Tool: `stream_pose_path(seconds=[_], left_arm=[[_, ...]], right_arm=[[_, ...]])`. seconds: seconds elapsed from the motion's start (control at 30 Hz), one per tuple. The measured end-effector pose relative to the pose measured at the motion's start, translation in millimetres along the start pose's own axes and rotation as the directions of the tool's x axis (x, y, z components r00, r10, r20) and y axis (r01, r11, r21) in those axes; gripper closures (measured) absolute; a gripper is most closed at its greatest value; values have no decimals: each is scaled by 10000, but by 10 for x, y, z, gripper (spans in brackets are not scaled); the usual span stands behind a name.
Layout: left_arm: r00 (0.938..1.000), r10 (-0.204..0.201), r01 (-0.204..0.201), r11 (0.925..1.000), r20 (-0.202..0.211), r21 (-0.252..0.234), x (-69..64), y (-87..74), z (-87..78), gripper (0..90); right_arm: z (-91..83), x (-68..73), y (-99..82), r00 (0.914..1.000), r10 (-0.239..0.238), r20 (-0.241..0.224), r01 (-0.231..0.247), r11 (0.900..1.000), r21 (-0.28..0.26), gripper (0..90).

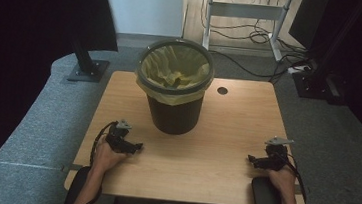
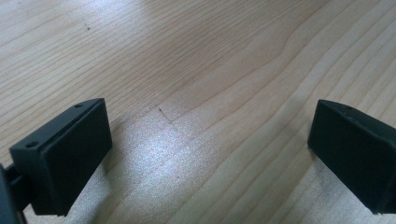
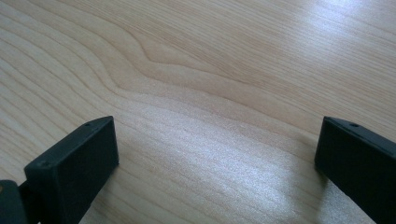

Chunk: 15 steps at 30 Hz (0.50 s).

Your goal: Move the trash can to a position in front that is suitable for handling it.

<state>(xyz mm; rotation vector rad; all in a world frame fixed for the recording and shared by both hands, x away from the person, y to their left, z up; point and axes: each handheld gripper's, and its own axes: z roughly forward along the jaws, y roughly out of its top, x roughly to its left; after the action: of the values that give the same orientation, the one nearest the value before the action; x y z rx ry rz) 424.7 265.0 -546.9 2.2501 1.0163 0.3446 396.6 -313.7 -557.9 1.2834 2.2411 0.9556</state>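
Bin (image 1: 175, 89) stands upright, far-centre on table (image 1: 223, 161); left gripper (image 1: 137, 147) nearer than right gripper (image 1: 252, 160); both jaws wide, empty.

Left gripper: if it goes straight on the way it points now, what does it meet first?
Probably the bare table: the left gripper, jaws open and empty, points low across the wood; the bin seems off that line.

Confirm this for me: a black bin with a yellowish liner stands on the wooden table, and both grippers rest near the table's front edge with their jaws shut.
Not quite. The bin, table and positions are right, but the left gripper and right gripper have jaws wide open, nothing between them, as both gripper views show.
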Motion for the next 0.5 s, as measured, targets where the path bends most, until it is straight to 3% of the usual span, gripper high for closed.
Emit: stream_pose_path(seconds=[0.1,0.23,0.33,0.5], left_arm=[[10000,-58,58,10000,-14,-11,-2,-1,-2,0],[9979,-624,622,9980,-181,-71,-21,24,8,0],[9987,-382,387,9992,-326,132,-42,36,15,0],[9989,-433,438,9987,-198,252,-39,49,6,0]], right_arm=[[3,2,3,10000,2,5,-2,10000,-1,0],[4,3,5,10000,1,-6,-1,10000,4,0],[5,4,6,10000,4,-1,-4,10000,5,0],[12,15,13,10000,-40,-47,40,10000,0,0]])
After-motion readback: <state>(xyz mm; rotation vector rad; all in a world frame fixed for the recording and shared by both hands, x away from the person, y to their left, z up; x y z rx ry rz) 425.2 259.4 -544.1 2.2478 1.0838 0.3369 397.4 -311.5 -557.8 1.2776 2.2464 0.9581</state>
